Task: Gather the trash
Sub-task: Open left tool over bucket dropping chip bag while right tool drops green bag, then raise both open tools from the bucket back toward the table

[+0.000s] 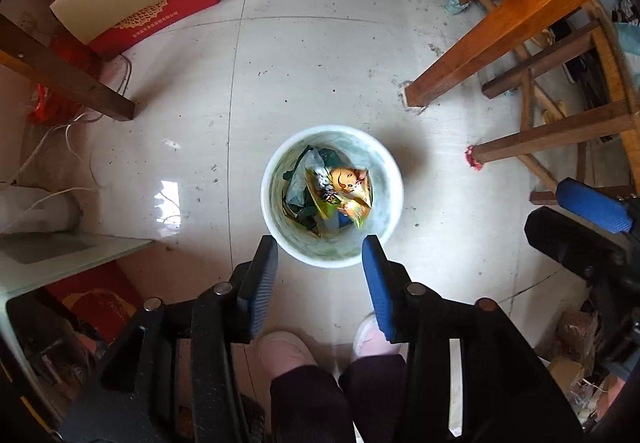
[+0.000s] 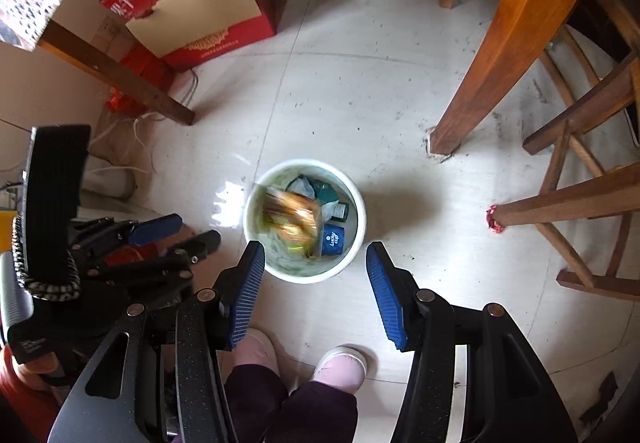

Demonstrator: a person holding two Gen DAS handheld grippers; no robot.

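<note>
bin mid-frame, just ahead of left tool | wrapper inside bin | both tools partly spread, empty | right tool equally near

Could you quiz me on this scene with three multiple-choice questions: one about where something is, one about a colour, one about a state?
1. Where does the bin stand?
A. on a chair
B. on the floor, in front of the person's shoes
C. inside the red box

2. What colour is the cup in the bin?
A. blue
B. orange
C. black

3. How is the right gripper?
A. shut on a wrapper
B. shut on the bin's rim
C. open, holding nothing

Answers: 1 B, it sits on the tiles beyond the shoes. 2 A, blue with white lettering. 3 C, its jaws stand apart with only floor between.
</note>
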